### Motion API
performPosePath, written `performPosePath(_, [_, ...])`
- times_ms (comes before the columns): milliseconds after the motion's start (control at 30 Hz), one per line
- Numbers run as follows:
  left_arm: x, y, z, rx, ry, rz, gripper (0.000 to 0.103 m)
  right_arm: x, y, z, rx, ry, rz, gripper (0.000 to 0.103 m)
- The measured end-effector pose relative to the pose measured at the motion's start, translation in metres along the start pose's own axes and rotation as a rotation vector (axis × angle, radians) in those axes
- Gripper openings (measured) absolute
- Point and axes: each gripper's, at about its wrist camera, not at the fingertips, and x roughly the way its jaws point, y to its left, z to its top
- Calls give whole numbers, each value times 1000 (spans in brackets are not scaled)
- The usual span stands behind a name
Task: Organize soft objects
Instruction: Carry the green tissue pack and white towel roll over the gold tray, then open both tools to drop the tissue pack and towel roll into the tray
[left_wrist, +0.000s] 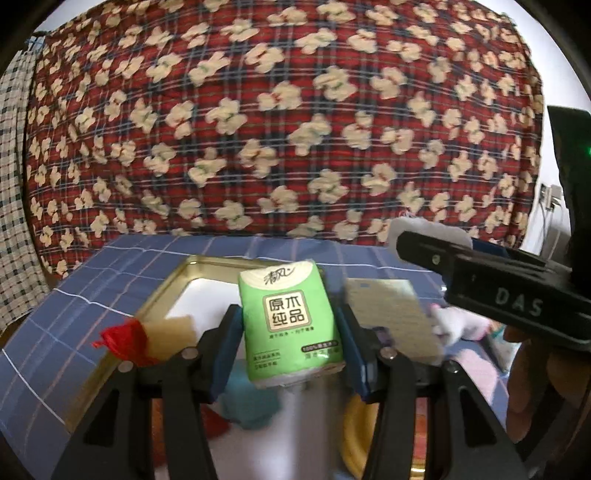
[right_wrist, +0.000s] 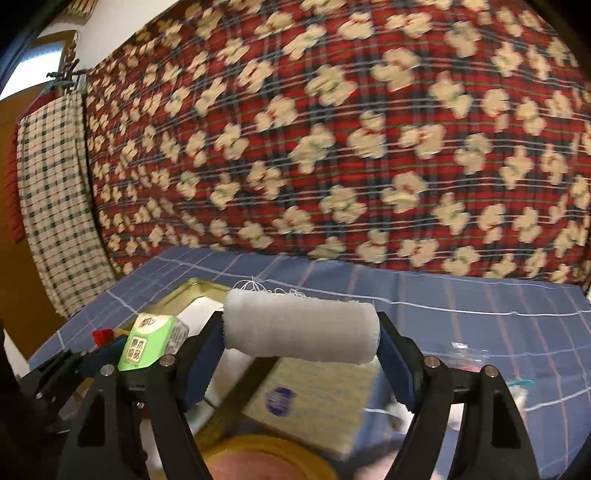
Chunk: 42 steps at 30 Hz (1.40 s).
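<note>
The left gripper (left_wrist: 290, 334) has its jaws about half apart, clamped on one green tissue pack (left_wrist: 290, 321), held upright above a gold-rimmed tray (left_wrist: 162, 291). The right gripper (right_wrist: 301, 345) has wider jaws pinching one white gauze roll (right_wrist: 301, 330) by its ends, crosswise over the blue checked surface (right_wrist: 480, 317). One red scrap (left_wrist: 123, 339), perhaps plastic, lies at the tray's edge
</note>
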Motion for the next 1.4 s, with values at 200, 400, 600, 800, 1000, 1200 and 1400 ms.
performPosePath(200, [14,37,20,0,55,54,51,35,28,11,-50,93,18,80])
performPosePath(400, [40,64,29,-29,163,29,51,73,47,19,-58,222,59,80])
performPosePath(600, [57,80,32,-60,238,23,51,99,62,23,-74,311,88,80])
performPosePath(800, [64,84,32,-55,257,40,53,116,65,21,-40,370,141,82])
performPosePath(1000, [55,92,33,-95,226,60,86,102,56,25,-20,345,198,97])
performPosePath(1200, [23,81,33,-99,124,57,98,45,8,19,-8,239,147,96])
performPosePath(1400, [-2,45,20,-56,75,-2,100,-12,-59,-14,33,165,2,96])
